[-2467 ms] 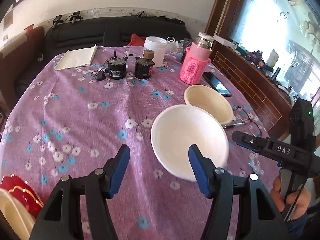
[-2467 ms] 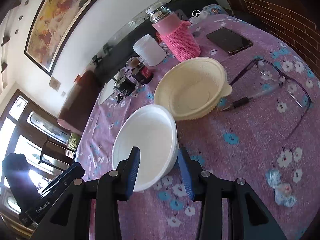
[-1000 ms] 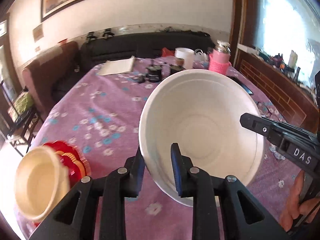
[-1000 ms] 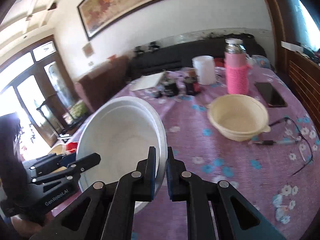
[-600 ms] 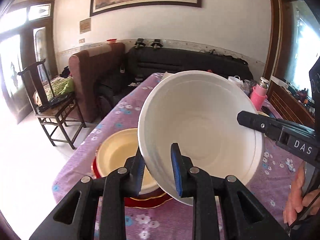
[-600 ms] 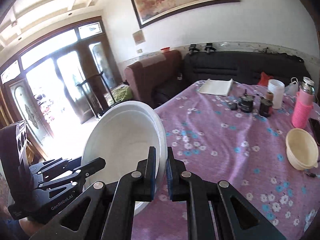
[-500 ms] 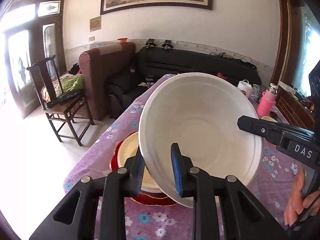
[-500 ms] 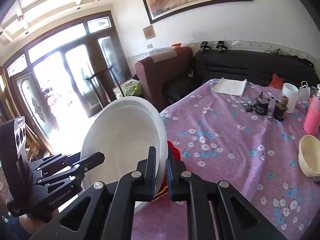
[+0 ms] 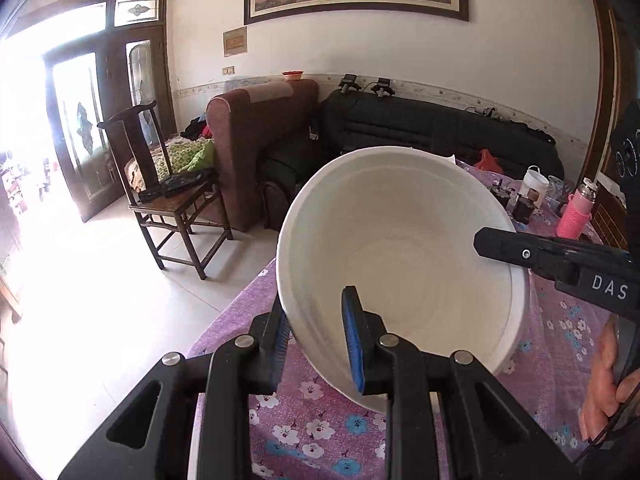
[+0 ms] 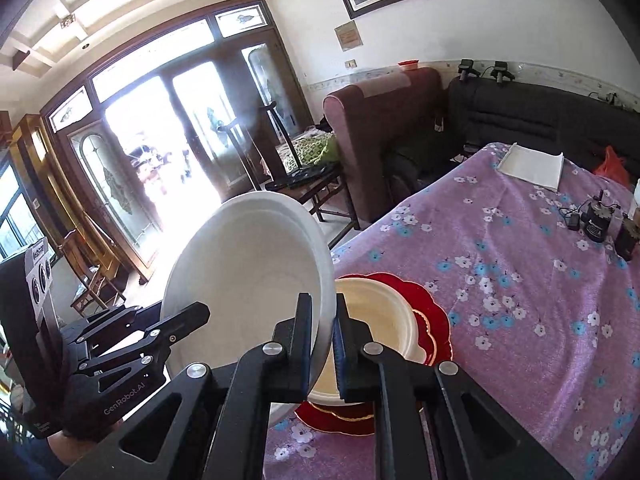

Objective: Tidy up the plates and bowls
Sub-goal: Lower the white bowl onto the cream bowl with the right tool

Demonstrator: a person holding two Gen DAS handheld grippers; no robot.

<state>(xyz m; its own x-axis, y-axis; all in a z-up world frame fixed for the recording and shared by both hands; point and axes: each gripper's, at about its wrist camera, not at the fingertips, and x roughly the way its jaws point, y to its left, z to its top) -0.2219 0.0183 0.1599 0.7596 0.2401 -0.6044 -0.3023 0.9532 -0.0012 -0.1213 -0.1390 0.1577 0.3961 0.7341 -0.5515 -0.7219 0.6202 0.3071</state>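
Both grippers on the white bowl [image 9: 400, 256] here, and it's up in the air, tilted; the left gripper [image 9: 316, 336] has its jaws clamped on the near rim, the right gripper [image 10: 323, 332] pinched tight on the opposite rim; below sits the cream bowl [image 10: 380, 320] on red plates [image 10: 430, 312], near the worktop [image 10: 520, 280] edge; the risk, as I read it: thin rim, two grips pulling unevenly, the bowl could twist out; set down off-centre, it could nudge that stack toward the edge.
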